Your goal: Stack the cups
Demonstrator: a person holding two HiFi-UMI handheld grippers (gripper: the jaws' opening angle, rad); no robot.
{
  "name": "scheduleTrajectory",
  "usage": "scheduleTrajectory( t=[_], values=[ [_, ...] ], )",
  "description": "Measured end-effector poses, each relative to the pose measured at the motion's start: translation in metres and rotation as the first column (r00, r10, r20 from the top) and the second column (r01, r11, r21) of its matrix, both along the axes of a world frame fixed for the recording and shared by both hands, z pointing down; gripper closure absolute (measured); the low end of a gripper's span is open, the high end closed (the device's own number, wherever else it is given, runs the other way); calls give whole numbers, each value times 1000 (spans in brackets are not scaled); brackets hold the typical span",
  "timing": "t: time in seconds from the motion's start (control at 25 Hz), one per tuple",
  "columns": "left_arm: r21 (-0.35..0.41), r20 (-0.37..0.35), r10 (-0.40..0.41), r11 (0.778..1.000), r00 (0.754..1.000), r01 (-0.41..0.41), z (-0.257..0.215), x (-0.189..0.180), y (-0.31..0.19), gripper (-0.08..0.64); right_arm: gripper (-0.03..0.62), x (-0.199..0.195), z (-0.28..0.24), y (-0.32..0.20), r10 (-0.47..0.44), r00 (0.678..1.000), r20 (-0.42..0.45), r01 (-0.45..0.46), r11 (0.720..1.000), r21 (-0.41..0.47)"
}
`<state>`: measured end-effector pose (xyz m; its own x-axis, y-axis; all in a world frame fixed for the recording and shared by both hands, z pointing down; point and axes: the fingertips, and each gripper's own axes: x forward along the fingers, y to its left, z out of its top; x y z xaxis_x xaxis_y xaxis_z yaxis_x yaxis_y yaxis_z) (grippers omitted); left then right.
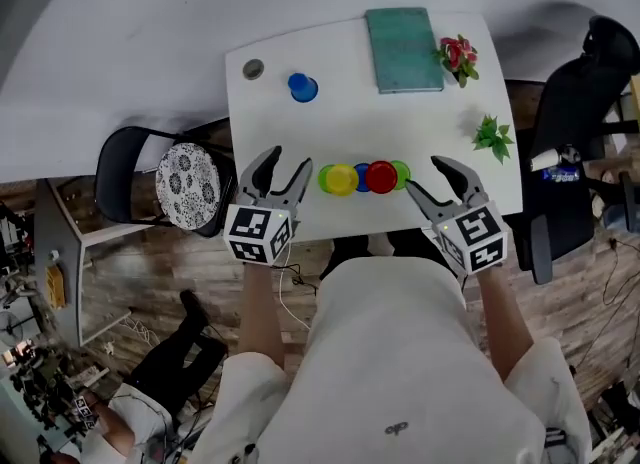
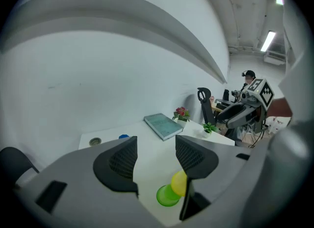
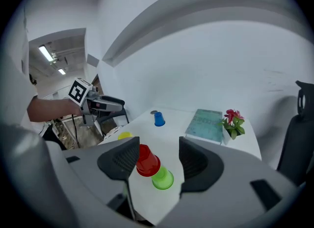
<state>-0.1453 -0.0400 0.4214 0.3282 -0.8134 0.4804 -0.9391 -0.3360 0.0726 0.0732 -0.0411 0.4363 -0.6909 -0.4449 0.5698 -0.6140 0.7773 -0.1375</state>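
Several cups stand in a tight row near the table's front edge: a green cup [image 1: 325, 177], a yellow cup [image 1: 342, 180], a red cup [image 1: 381, 177] and a second green cup [image 1: 401, 173], with a blue one half hidden behind them. A lone blue cup [image 1: 303, 87] stands at the back left. My left gripper [image 1: 285, 162] is open just left of the row, empty; ahead of its jaws are the green cup [image 2: 168, 196] and yellow cup [image 2: 180, 183]. My right gripper [image 1: 428, 174] is open just right of the row, empty, facing the red cup [image 3: 147, 161] and green cup [image 3: 163, 179].
A teal book [image 1: 403, 49] lies at the back of the white table [image 1: 400, 117], with a flower pot [image 1: 457, 55] beside it and a small green plant [image 1: 492, 137] at the right. A grey disc [image 1: 253, 69] sits back left. A cushioned chair [image 1: 188, 184] stands left, an office chair [image 1: 580, 122] right.
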Motion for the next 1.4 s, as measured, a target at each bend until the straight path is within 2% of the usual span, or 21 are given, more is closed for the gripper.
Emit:
scheduleTrajectory(
  t=[0.16, 0.32, 0.4, 0.72, 0.96, 1.2, 1.4],
  values=[
    [-6, 18, 93, 996, 996, -93, 13, -14, -36, 308, 336, 8, -6, 1, 132, 991, 7, -132, 991, -7],
    [-14, 41, 170, 985, 985, -170, 25, -28, -72, 308, 336, 13, -7, 7, 264, 964, 4, -264, 964, -23],
    [-23, 48, 210, 978, 977, -209, 33, -32, -88, 308, 336, 13, -8, 11, 301, 954, -5, -301, 953, -22],
    [-75, 94, 319, 947, 943, -313, 73, -46, -139, 308, 337, 3, -15, 28, 380, 925, -26, -380, 925, -12],
    [-131, 139, 358, 931, 923, -341, 108, -52, -168, 308, 336, 8, -14, 41, 412, 909, -71, -414, 910, -17],
    [-175, 133, 387, 915, 913, -362, 136, -52, -182, 309, 339, 17, -7, 47, 460, 883, -97, -465, 885, -37],
    [-203, 142, 392, 910, 909, -361, 151, -55, -186, 308, 339, 16, -1, 51, 466, 879, -104, -472, 881, -44]
  ],
)
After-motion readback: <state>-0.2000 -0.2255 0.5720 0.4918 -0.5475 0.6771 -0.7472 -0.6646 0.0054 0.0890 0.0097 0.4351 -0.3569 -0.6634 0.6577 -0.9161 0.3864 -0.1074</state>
